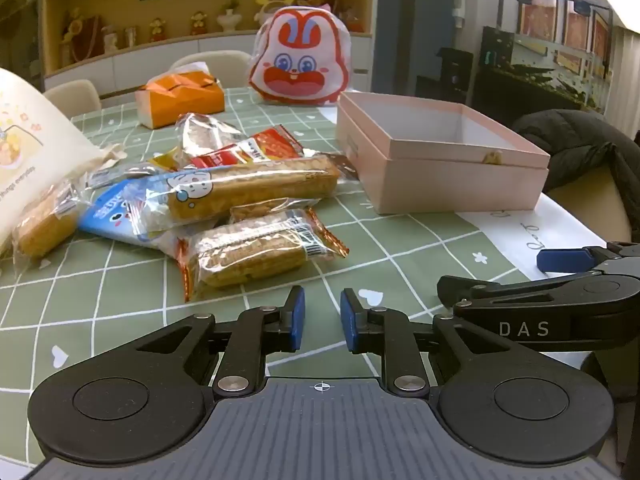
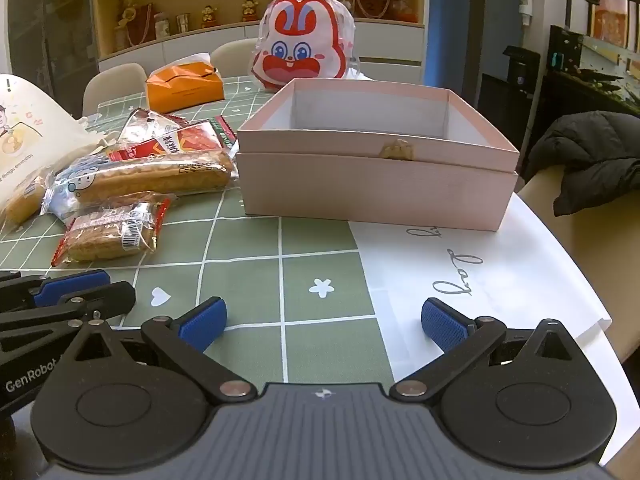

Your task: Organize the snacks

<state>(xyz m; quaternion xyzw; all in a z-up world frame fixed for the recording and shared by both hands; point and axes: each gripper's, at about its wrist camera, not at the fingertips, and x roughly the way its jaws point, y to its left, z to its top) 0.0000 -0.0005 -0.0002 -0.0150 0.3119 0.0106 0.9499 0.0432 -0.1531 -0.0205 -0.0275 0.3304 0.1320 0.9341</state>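
Nearest my cameras, both grippers hover low over the green checked cloth (image 2: pixel 248 280), neither holding anything. My left gripper (image 1: pixel 322 318) has its blue pads drawn in to a narrow gap, with only cloth between them. My right gripper (image 2: pixel 323 322) is spread wide, its left pad over the green squares and its right pad over the white sheet (image 2: pixel 480 280) with cursive lettering that covers the table's right edge. The two tools sit side by side; each shows at the edge of the other's view.

Just beyond the left gripper lies the snack pile. The closest piece is a clear-wrapped cake bar (image 1: pixel 256 254) with orange crimped ends and a barcode label. Behind it, touching, lies a long roll (image 1: pixel 248 192) in a wrapper with a cartoon face, resting on a blue packet (image 1: pixel 106 216). Another cake bar (image 1: pixel 42 224) lies at the pile's left end, against a cream bag (image 1: pixel 36 140). Red packets (image 1: pixel 256 146) and a silvery wrapper (image 1: pixel 206 130) are stacked at the back.

Right of the pile stands the pink box (image 2: pixel 376 188), open and seated in its lid; the long roll's end nearly meets its left wall. I can see only part of its inside.

Farther back are an orange tissue pack (image 1: pixel 180 98) and a rabbit-face bag (image 1: pixel 300 60). A dark jacket (image 2: pixel 588 160) hangs over a chair to the right.
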